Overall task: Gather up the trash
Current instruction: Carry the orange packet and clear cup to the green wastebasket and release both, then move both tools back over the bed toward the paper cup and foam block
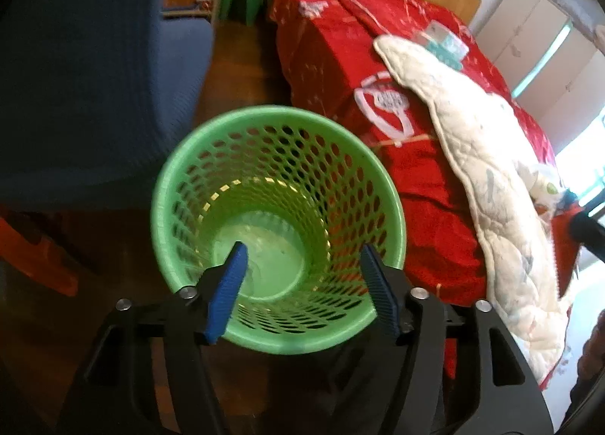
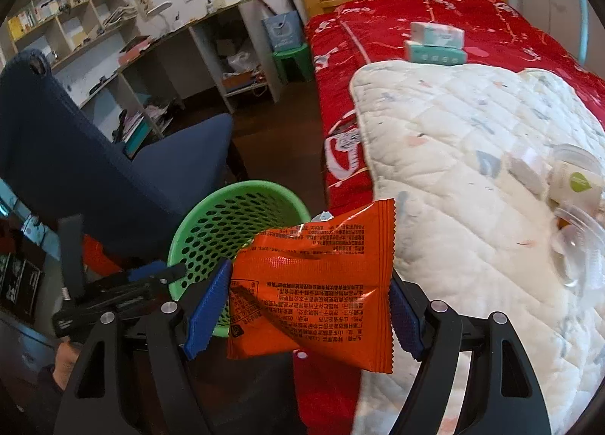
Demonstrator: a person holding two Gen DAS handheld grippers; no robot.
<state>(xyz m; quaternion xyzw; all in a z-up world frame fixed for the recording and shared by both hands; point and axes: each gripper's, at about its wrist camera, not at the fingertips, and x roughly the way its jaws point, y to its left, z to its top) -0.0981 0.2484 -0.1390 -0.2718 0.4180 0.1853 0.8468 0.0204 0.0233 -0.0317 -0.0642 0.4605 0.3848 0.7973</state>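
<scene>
Orange snack wrapper (image 2: 314, 283): printed foil packet, lower centre of the right wrist view, clamped between the two blue pads of the right gripper (image 2: 308, 306); its upper edge overlaps the basket rim in the picture.
Right gripper: closed on the orange snack wrapper, pads pressing both of its sides.
Green basket (image 1: 280, 125): perforated plastic waste basket, upright on the dark wooden floor (image 1: 242, 56), centre of the left wrist view; in the right wrist view it sits at lower centre-left, just beside the bed.
Basket interior: pale green bottom showing, contents not discernible.
Left gripper (image 1: 302, 257): jaws apart, nothing between the blue pads; framed over the basket mouth at the lower centre of its own view, and seen at lower left of the right wrist view against the basket rim.
Bed (image 2: 378, 38): red patterned cover, right half of both views, wooden headboard at the top.
White quilt (image 2: 472, 140): spread over the red cover, right side.
Tissue packs (image 2: 435, 41): two, stacked, on the bed beyond the quilt.
Clear plastic cups (image 2: 574, 185): lying on the quilt, right edge.
Blue chair (image 2: 94, 159): left of the basket.
</scene>
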